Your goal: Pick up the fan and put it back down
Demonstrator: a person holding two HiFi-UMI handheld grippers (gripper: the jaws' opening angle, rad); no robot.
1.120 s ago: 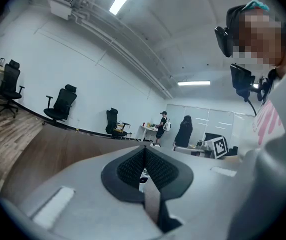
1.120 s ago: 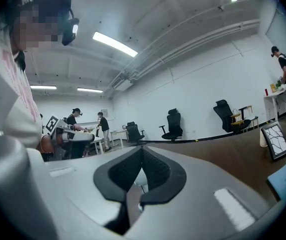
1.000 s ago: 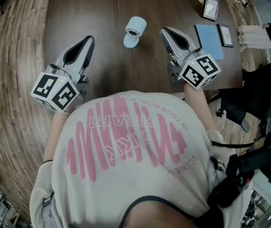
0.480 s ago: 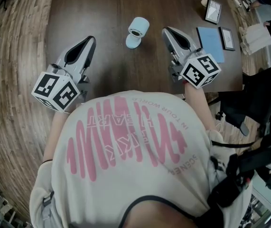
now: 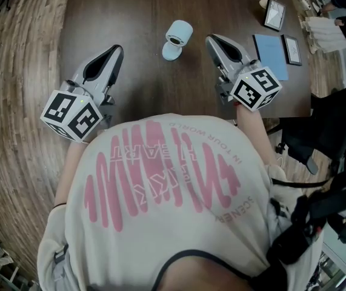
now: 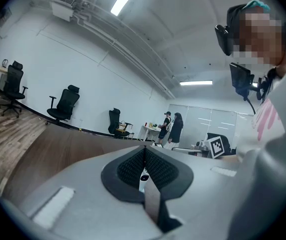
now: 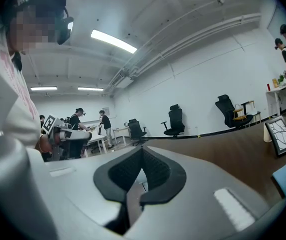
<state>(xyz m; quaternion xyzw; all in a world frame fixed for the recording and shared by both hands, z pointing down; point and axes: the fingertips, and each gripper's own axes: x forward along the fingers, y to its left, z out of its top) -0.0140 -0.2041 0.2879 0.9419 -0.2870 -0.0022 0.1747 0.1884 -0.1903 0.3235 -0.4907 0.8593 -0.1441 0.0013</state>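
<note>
A small pale blue fan [image 5: 176, 39] lies on the dark wooden table [image 5: 136, 17], between the two grippers and slightly beyond their tips. My left gripper [image 5: 116, 51] is held to the fan's left, a hand's width away, its jaws shut with nothing in them. To the right of the fan, my right gripper [image 5: 211, 40] is just as shut and empty. In the left gripper view the ribbed pads [image 6: 132, 165] meet along one line. The right gripper view shows its pads [image 7: 155, 170] pressed together too. Neither gripper touches the fan.
Two framed pictures [image 5: 274, 12] [image 5: 291, 45] and a blue notebook [image 5: 269, 53] lie at the table's right side. A black office chair [image 5: 318, 132] stands off the right edge. Wooden floor [image 5: 15, 53] lies to the left. Chairs [image 6: 65, 103] and people [image 6: 173, 128] stand far across the room.
</note>
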